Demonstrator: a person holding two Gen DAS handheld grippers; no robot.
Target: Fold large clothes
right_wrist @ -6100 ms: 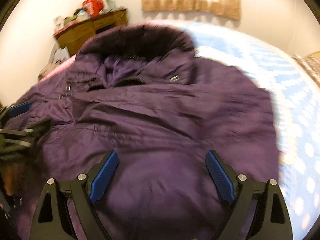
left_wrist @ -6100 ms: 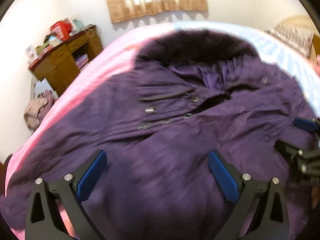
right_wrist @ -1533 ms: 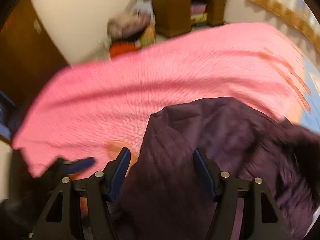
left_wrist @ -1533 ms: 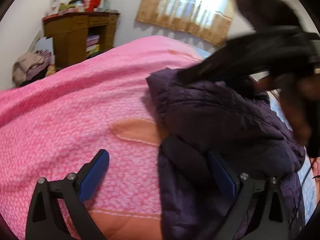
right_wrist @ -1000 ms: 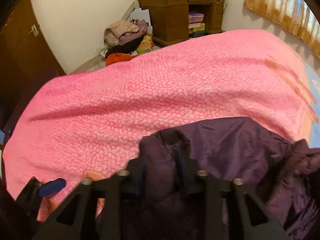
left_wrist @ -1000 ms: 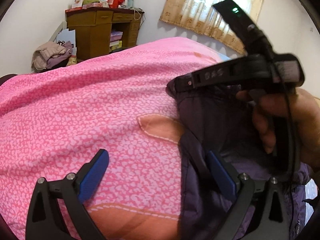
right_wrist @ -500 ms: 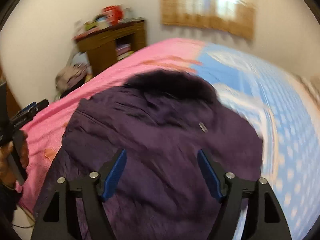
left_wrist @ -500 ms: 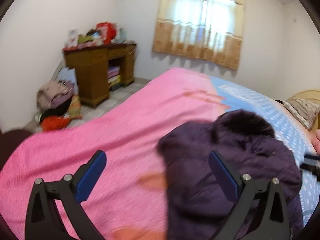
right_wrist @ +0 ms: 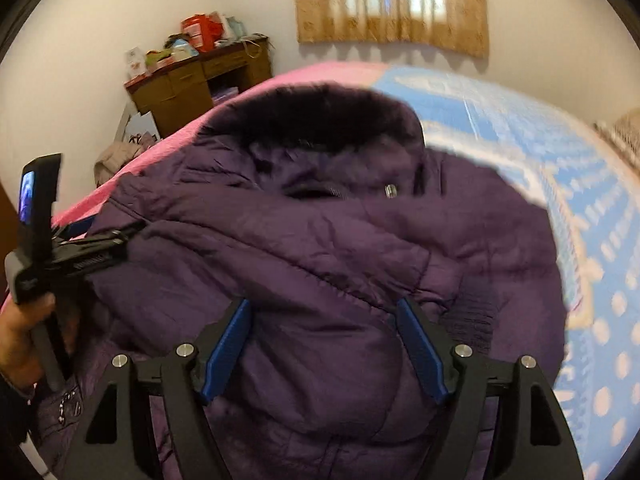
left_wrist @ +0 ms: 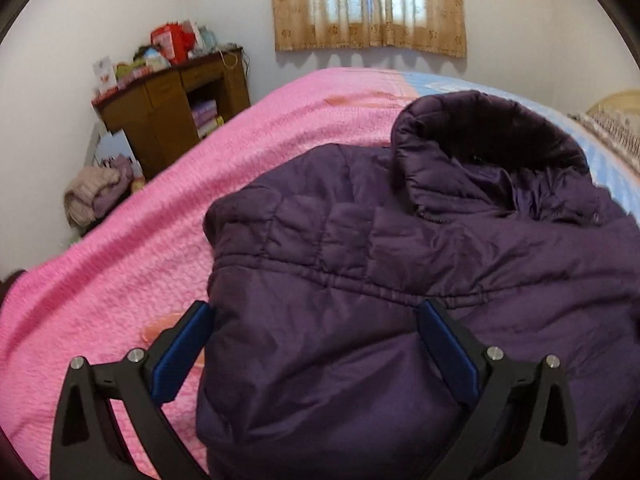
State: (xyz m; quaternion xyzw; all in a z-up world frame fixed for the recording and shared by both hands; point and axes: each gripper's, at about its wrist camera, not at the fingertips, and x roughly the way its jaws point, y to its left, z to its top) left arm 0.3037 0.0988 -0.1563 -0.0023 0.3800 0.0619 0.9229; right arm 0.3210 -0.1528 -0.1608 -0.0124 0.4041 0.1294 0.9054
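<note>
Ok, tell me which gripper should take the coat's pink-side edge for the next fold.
Left. The left gripper is open with the purple coat's pink-side edge between its fingers. The right gripper, also open, hovers over the coat's middle.

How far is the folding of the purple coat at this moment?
Done: the purple coat lies on the bed with both sides folded in. In hand: nothing; the left hand-held gripper and right hand-held gripper are open above it. Left: probably folding it across its length.
</note>
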